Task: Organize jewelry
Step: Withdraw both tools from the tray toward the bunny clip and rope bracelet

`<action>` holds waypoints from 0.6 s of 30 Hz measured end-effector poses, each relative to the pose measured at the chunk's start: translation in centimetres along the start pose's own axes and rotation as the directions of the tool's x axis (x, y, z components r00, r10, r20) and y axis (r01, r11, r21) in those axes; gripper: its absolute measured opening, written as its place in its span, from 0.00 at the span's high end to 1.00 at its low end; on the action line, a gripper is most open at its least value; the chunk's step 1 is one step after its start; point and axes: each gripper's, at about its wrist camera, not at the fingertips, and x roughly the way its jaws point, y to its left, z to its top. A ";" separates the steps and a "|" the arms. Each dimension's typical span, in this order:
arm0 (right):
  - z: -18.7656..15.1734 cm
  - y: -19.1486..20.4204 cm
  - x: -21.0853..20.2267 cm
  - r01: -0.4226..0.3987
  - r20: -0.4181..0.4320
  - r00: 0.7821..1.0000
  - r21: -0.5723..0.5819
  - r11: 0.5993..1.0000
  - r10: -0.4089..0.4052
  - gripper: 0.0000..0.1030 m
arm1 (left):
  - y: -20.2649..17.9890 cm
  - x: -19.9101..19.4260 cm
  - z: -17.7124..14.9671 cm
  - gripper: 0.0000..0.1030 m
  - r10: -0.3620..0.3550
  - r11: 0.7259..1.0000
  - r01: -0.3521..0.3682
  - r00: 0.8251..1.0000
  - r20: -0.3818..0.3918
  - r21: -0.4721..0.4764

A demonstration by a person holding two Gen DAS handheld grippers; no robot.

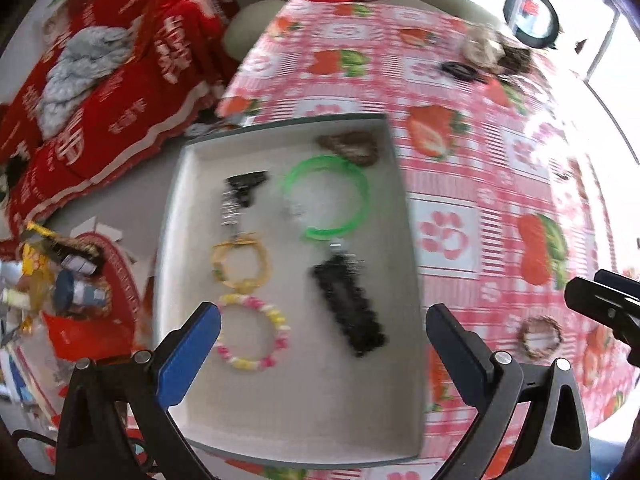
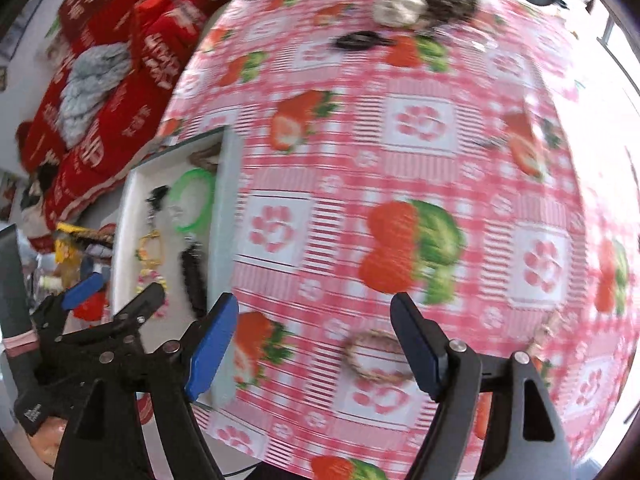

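Note:
A white tray (image 1: 192, 208) on the strawberry tablecloth holds a green bangle (image 1: 360, 184), a pink-yellow bead bracelet (image 1: 276, 320), a yellow ring bracelet (image 1: 262, 260), a black hair clip (image 1: 348, 304), a small black clip (image 1: 244, 188) and a brown braided piece (image 1: 352, 146). My left gripper (image 1: 320, 324) is open and empty above the tray's near half. My right gripper (image 2: 312, 328) is open and empty, low over a brown beaded bracelet (image 2: 376, 356) lying on the cloth right of the tray (image 2: 222, 208). That bracelet also shows in the left wrist view (image 1: 538, 338).
A black hair piece (image 2: 360, 40) and a heap of pale and dark accessories (image 2: 424, 2) lie at the table's far side. Red cushions and a grey knit (image 1: 80, 76) lie left of the table. Clutter and packets (image 1: 68, 276) sit on the floor at left.

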 end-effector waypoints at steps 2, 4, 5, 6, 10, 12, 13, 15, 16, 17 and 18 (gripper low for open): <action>-0.5 -2.0 -0.4 0.025 0.000 1.000 0.036 0.999 -0.025 0.22 | -1.2 -0.4 0.1 0.00 -0.027 0.999 0.027 1.000 -0.003 0.019; -1.0 -3.7 -0.8 0.056 -0.001 0.998 0.061 0.997 -0.056 0.22 | -2.7 -0.9 0.2 0.00 -0.058 0.997 0.058 0.998 -0.006 0.041; -1.2 -4.8 -0.9 0.072 -0.006 0.997 0.085 0.994 -0.071 0.22 | -3.4 -1.1 0.2 0.00 -0.068 0.996 0.068 0.998 -0.006 0.052; -1.5 -6.0 -1.1 0.091 -0.012 0.996 0.115 0.989 -0.090 0.22 | -4.1 -1.3 0.1 0.00 -0.076 0.995 0.076 0.997 -0.004 0.065; -2.6 -10.0 -1.6 0.145 -0.035 0.989 0.214 0.966 -0.141 0.22 | -7.5 -1.7 -0.1 0.00 -0.117 0.985 0.117 0.993 -0.013 0.128; -3.2 -11.8 -1.8 0.173 -0.046 0.985 0.256 0.951 -0.166 0.22 | -8.7 -1.7 -0.3 0.00 -0.129 0.980 0.131 0.991 -0.022 0.149; -3.4 -12.4 -1.9 0.183 -0.051 0.983 0.271 0.945 -0.176 0.22 | -9.6 -1.5 -0.4 0.00 -0.136 0.977 0.139 0.990 -0.030 0.163; -3.9 -13.6 -1.9 0.203 -0.063 0.979 0.300 0.932 -0.193 0.22 | -10.6 -1.3 -0.6 0.00 -0.142 0.972 0.147 0.989 -0.041 0.181; -4.1 -14.1 -1.8 0.208 -0.067 0.978 0.310 0.928 -0.197 0.22 | -11.4 -1.1 -0.7 0.00 -0.143 0.969 0.150 0.988 -0.049 0.196; -4.3 -14.6 -1.8 0.212 -0.071 0.977 0.321 0.923 -0.200 0.22 | -11.8 -0.8 -0.7 0.00 -0.143 0.967 0.151 0.988 -0.053 0.204; -4.5 -15.0 -1.8 0.215 -0.074 0.977 0.331 0.919 -0.202 0.22 | -12.2 -0.7 -0.8 0.00 -0.142 0.965 0.151 0.988 -0.058 0.212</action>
